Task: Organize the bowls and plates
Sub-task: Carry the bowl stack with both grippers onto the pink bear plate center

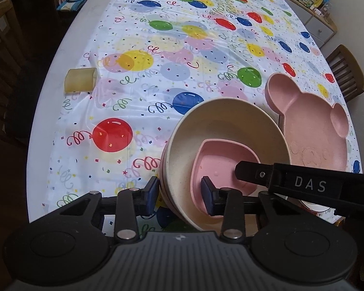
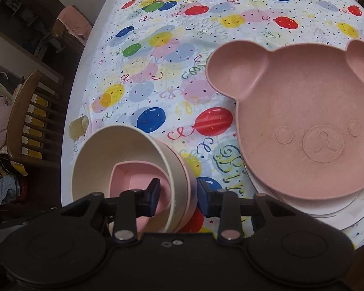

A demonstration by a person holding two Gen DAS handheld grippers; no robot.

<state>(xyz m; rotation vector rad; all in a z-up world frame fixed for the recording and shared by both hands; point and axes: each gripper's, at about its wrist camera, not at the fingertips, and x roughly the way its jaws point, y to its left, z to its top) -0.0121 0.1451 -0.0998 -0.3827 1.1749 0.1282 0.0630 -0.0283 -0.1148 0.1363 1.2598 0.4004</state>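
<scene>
Nearest my left camera, the left gripper (image 1: 179,195) straddles the near wall of the cream bowl (image 1: 227,121), 1 blue pad outside, 1 inside; both pads look pressed to the wall, pinching it. From the other side my right gripper (image 2: 178,197) pinches the opposite wall of that stack the same way, 1 pad inside, 1 outside.

Biggest piece first: the balloon tablecloth (image 1: 157,72) covers the table. On it lies the pink bear plate (image 2: 305,118), flat, its 2 ears pointing to the far end of the table, snout toward me, its long axis running ear to ear; it rests on a white plate (image 2: 327,208). Just left of it in my right view sits the bowl stack, tilted so its mouth faces my cameras: cream bowl nested in a pink outer bowl (image 2: 190,189), and inside the cream one a small pink bowl (image 2: 138,177) with a rounded-square rim. I cannot tell whether the stack touches the cloth. Smallest, a yellow cup (image 1: 80,80) lies on its side near the table's left edge.
</scene>
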